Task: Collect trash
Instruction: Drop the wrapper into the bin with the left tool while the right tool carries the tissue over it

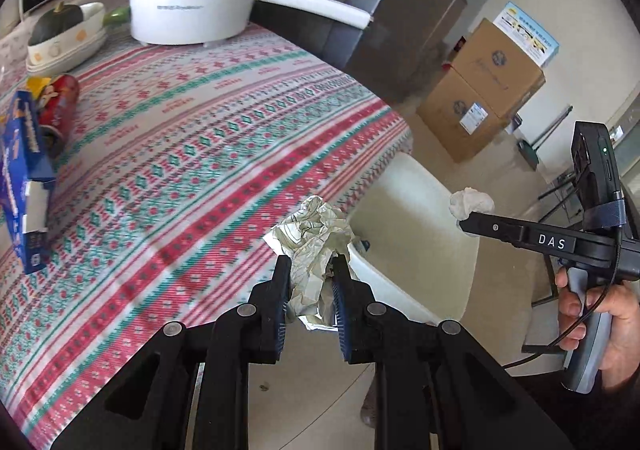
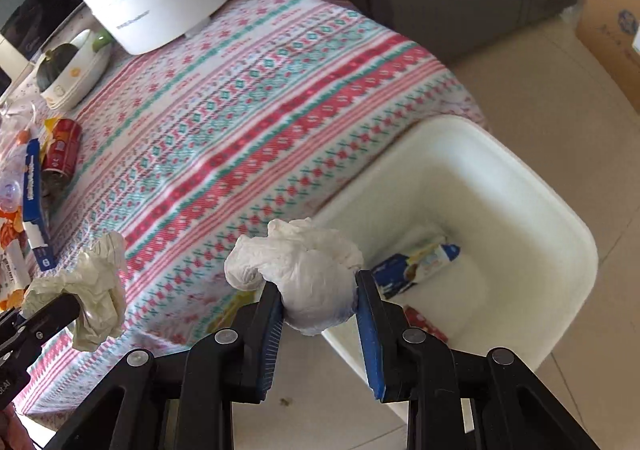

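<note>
Left gripper (image 1: 310,270) clamps paper (image 1: 310,238), right gripper (image 2: 318,286) clamps tissue (image 2: 308,270), near bin (image 2: 576,234) at table edge; early release risks floor drop.

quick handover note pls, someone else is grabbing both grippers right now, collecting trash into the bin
Left gripper: shut on a crumpled printed paper wad, at the table's edge next to the bin.
Right gripper: shut on a white tissue ball, by the near rim of the white bin.
Done: the bin already holds a blue and yellow wrapper and something red beside it.
Left: release both wads into the bin. Then check the far side of the patterned tablecloth, where a blue box and a red can lie; whether they count as trash is your call.
</note>
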Demonstrator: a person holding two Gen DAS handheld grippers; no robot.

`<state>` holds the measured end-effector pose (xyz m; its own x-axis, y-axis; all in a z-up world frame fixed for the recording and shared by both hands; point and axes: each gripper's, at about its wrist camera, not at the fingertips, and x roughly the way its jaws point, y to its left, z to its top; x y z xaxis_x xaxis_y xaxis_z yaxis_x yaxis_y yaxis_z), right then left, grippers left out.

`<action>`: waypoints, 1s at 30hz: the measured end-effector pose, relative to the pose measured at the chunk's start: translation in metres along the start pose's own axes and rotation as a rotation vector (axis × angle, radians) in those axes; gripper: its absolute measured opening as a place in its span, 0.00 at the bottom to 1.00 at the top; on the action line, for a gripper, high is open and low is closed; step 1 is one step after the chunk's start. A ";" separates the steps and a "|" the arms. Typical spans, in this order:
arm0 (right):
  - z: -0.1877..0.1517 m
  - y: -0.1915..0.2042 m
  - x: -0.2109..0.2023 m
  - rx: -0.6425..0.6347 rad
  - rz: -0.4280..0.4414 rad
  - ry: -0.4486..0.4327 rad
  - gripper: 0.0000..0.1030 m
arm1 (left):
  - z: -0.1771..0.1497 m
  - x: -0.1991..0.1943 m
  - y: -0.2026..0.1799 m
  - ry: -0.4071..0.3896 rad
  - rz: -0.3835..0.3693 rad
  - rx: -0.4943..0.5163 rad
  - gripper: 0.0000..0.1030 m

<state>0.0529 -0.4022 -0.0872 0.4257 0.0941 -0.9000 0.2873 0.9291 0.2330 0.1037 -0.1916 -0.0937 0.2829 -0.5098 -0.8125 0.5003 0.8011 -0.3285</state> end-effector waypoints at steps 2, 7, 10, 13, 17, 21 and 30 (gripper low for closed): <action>-0.004 -0.017 -0.003 0.028 -0.007 0.001 0.30 | 0.002 0.013 -0.012 0.017 -0.018 0.024 0.21; -0.016 -0.049 -0.007 0.077 -0.035 0.005 0.30 | 0.004 0.041 -0.040 0.048 -0.063 0.068 0.21; -0.021 -0.064 -0.007 0.094 -0.046 0.010 0.30 | 0.006 0.059 -0.055 0.061 -0.083 0.096 0.21; -0.026 -0.077 -0.005 0.105 -0.066 0.021 0.30 | 0.007 0.076 -0.067 0.073 -0.104 0.115 0.21; -0.031 -0.092 -0.003 0.118 -0.079 0.036 0.30 | 0.008 0.097 -0.080 0.089 -0.092 0.147 0.21; -0.033 -0.105 -0.003 0.130 -0.090 0.043 0.30 | 0.011 0.114 -0.079 0.099 -0.070 0.155 0.21; -0.034 -0.119 0.003 0.137 -0.112 0.061 0.30 | 0.018 0.101 -0.060 0.088 0.046 0.155 0.70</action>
<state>-0.0094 -0.5001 -0.1305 0.3332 0.0186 -0.9427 0.4461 0.8777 0.1750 0.1170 -0.2969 -0.1471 0.2389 -0.4388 -0.8663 0.6107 0.7615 -0.2172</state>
